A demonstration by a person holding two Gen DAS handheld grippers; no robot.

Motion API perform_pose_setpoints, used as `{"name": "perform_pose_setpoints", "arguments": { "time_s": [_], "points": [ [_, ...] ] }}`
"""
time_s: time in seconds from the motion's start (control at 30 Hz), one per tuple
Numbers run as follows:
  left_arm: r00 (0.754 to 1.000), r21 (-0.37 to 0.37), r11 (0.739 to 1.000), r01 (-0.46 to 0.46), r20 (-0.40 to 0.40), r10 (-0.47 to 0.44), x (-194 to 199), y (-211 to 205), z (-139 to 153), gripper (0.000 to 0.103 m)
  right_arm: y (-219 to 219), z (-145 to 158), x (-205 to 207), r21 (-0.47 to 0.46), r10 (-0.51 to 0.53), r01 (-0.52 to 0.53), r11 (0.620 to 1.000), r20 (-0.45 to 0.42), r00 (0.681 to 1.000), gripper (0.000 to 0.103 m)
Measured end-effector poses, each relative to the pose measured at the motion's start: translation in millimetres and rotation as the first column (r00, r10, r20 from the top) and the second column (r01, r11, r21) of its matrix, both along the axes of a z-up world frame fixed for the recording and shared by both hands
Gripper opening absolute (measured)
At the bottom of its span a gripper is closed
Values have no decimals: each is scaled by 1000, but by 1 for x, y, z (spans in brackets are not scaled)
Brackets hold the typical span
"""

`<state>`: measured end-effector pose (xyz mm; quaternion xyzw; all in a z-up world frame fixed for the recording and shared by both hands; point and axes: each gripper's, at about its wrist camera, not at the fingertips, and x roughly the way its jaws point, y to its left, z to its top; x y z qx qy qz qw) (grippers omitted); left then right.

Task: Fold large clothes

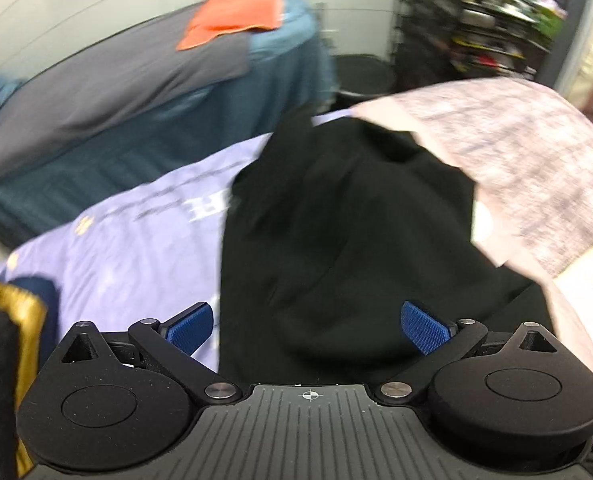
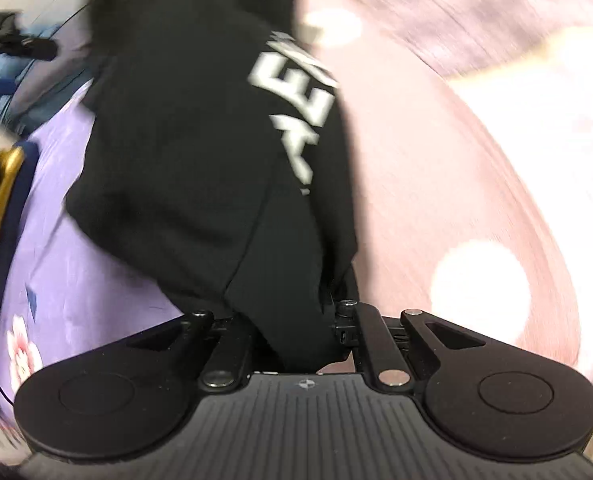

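A large black garment (image 1: 336, 220) with white lettering (image 2: 296, 100) lies bunched on a lilac bedsheet (image 1: 136, 248). My left gripper (image 1: 308, 326) is open, its blue pads (image 1: 190, 326) spread wide just above the garment's near edge, holding nothing. My right gripper (image 2: 292, 332) is shut on a fold of the black garment (image 2: 200, 140), which runs up and away from the jaws; the fingertips are hidden by the cloth. Both views are motion-blurred.
A pink quilt (image 1: 516, 168) with white dots (image 2: 480, 292) lies to the right. A blue-covered bed (image 1: 176, 128) with grey (image 1: 116, 80) and orange (image 1: 236, 12) cloths stands behind. A gold and navy item (image 1: 20, 320) is at left. Cluttered racks (image 1: 476, 20) stand at the back right.
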<state>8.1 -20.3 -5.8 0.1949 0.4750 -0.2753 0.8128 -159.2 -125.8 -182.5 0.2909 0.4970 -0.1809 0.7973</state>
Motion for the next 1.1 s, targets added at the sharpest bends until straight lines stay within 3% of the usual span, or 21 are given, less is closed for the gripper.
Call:
{"name": "perform_pose_setpoints", "arguments": {
  "time_s": [0.2,0.33,0.37,0.43,0.6,0.73,0.9,1.0,1.07,1.1],
  "points": [
    [996,32,996,87,-26,-86,-18,-14,-19,103,-7,18,8,-26,-18,19,999,32,999,22],
    [998,-4,998,58,-28,-58,-15,12,-18,103,15,40,22,-164,62,-54,985,45,997,41],
    [999,-13,999,40,-29,-40,-13,19,-17,103,19,45,24,-202,86,-73,977,54,995,51],
    [999,-20,1000,-6,-36,6,-6,37,-13,103,25,53,27,-290,138,-116,950,56,989,78],
    [993,-15,993,-118,-19,118,9,72,-10,103,39,72,38,-481,230,-175,859,57,971,80],
    [994,-28,994,-109,28,110,5,84,-7,103,60,85,39,-606,369,-262,751,55,928,88],
    [997,11,999,-49,62,49,-4,80,-14,103,82,89,61,-681,475,-341,648,11,880,88],
    [998,4,999,-42,42,41,-3,81,-18,103,82,82,73,-672,455,-350,652,-23,890,89],
    [998,8,999,-43,36,42,-2,80,-21,103,74,76,77,-612,422,-341,713,-13,906,51],
    [998,10,999,-40,40,39,0,78,-21,103,68,79,79,-563,402,-313,765,36,915,26]
  ]
}}
